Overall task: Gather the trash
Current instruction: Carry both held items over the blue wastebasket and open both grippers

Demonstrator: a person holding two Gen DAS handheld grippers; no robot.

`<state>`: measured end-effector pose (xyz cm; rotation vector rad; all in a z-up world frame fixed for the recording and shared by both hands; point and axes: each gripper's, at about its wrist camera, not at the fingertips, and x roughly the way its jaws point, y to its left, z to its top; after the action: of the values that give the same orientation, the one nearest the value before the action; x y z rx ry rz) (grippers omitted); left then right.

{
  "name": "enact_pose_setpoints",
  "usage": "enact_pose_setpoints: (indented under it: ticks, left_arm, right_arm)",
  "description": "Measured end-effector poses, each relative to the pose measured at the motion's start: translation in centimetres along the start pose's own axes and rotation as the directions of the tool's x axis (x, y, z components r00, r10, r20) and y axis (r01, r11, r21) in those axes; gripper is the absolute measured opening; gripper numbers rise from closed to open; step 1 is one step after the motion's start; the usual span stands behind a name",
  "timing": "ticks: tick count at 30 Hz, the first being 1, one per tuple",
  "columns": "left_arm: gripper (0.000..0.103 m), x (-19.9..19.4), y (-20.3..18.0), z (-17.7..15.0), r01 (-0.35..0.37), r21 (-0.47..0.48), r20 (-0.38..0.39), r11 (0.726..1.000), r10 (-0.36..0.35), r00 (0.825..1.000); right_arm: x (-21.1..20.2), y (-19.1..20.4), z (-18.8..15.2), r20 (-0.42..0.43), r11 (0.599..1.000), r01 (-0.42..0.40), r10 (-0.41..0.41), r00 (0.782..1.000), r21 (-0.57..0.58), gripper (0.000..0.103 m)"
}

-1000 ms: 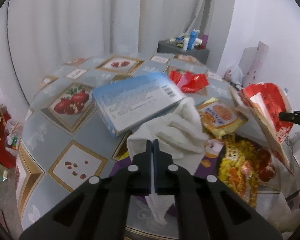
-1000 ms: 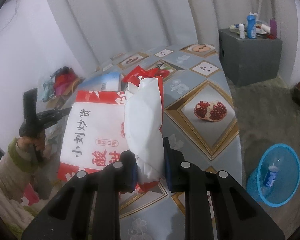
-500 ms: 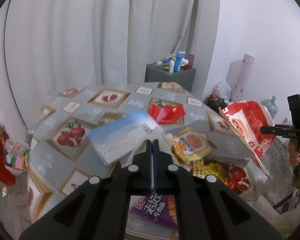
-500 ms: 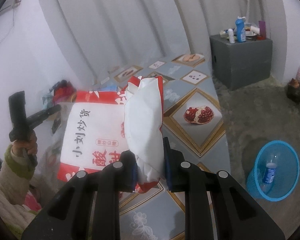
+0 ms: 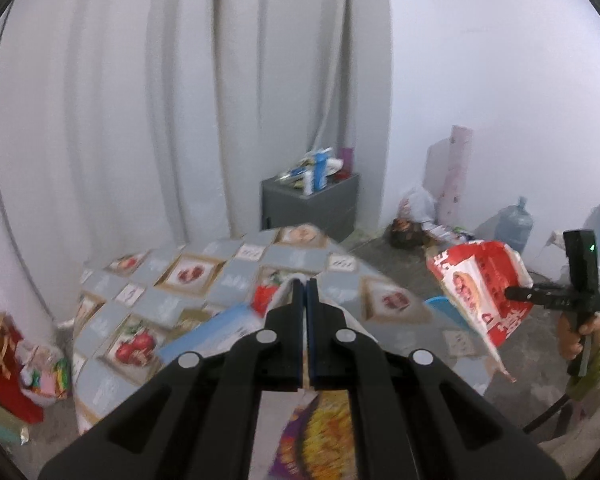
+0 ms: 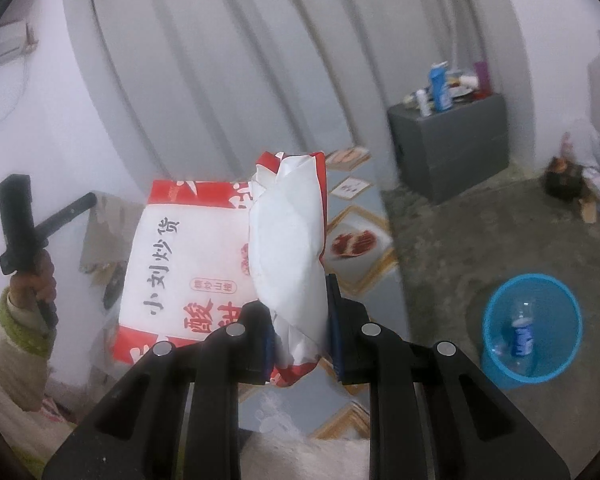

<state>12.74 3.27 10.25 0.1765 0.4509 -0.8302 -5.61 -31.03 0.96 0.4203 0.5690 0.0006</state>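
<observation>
My left gripper [image 5: 305, 285] is shut on a thin white tissue [image 5: 277, 416], held above the round table [image 5: 168, 304]; the tissue shows beside and under the fingers. In the right wrist view the same tissue [image 6: 104, 236] hangs from that gripper, which a hand holds at the left. My right gripper [image 6: 300, 312] is shut on a red and white snack bag [image 6: 188, 248] whose white inside is folded forward. That bag [image 5: 480, 292] hangs in the air to the right of the table. A blue bin [image 6: 496, 364] stands on the floor with a plastic bottle [image 6: 522, 334] in it.
On the table lie a blue box [image 5: 212, 336], a red wrapper [image 5: 264, 296] and a purple and yellow snack bag [image 5: 328, 436]. A grey cabinet [image 6: 448, 152] with bottles stands by the curtain. A water jug [image 5: 514, 228] and bags sit along the wall.
My left gripper has risen from the table with the tissue, so the table looks farther below. My right gripper has swung away from the table with the bag; the blue bin looks larger.
</observation>
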Motion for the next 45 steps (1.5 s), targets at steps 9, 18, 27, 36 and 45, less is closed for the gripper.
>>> enact_pose_setpoints:
  ticks: [9, 18, 27, 36, 45]
  left_arm:
    - [0.001, 3.6, -9.8, 6.4, 0.219, 0.136, 0.058, 0.966, -0.228, 0.972]
    - [0.001, 13.6, -23.4, 10.5, 0.450, 0.257, -0.057, 0.856, -0.451, 0.891]
    - [0.001, 29.8, -35.2, 7.9, 0.581, 0.241, -0.353, 0.777, -0.488, 0.798]
    - [0.001, 43.3, -41.1, 2.4, 0.596, 0.198, -0.553, 0.778, -0.413, 0.724]
    - [0.001, 50.8, -43.3, -2.3, 0.553, 0.129, -0.655, 0.823, -0.348, 0.671]
  right_arm:
    - [-7.3, -6.0, -0.6, 0.117, 0.972, 0.202, -0.216, 0.969, 0.120, 0.020]
    - [-11.0, -13.7, -2.5, 0.122, 0.880, 0.393, -0.435, 0.892, 0.266, 0.020]
    - [-6.4, -24.3, -6.4, -0.056, 0.779, 0.450, -0.476, 0.878, 0.437, 0.020]
    - [1.6, -31.8, -8.9, -0.245, 0.713, 0.530, -0.472, 0.847, 0.458, 0.020]
    - [7.2, -35.9, -9.2, -0.327, 0.711, 0.544, -0.436, 0.838, 0.446, 0.023]
